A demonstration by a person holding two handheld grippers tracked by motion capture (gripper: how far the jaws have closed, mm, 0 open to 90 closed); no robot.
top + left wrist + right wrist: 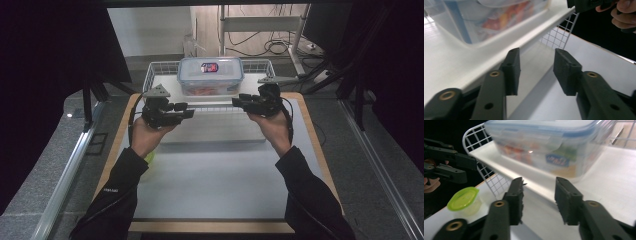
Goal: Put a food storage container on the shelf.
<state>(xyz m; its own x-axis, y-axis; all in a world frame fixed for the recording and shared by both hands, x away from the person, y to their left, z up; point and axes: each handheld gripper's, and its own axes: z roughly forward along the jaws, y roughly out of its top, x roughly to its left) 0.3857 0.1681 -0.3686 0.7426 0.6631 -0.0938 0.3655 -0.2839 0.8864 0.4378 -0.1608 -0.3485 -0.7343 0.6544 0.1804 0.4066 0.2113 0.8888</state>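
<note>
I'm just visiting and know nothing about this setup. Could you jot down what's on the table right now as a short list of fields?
Table: pale top, wooden edge
Basket: white wire basket at the far end
Box: clear plastic box with blue-rimmed lid, in the basket, colourful contents
Small cup: green-lidded cup on the table near the left hand
Left gripper: open, holding nothing, by the basket's front
Right gripper: open, holding nothing, by the basket's front

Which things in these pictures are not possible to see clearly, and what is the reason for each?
- Food inside the clear container: blurred in both gripper views, too small in the high view.
- Label on its lid: too small to read in the high view.
- Green-lidded cup: in the high view mostly hidden behind the left forearm.
- Wire basket: its far side is hidden by the container.
</note>
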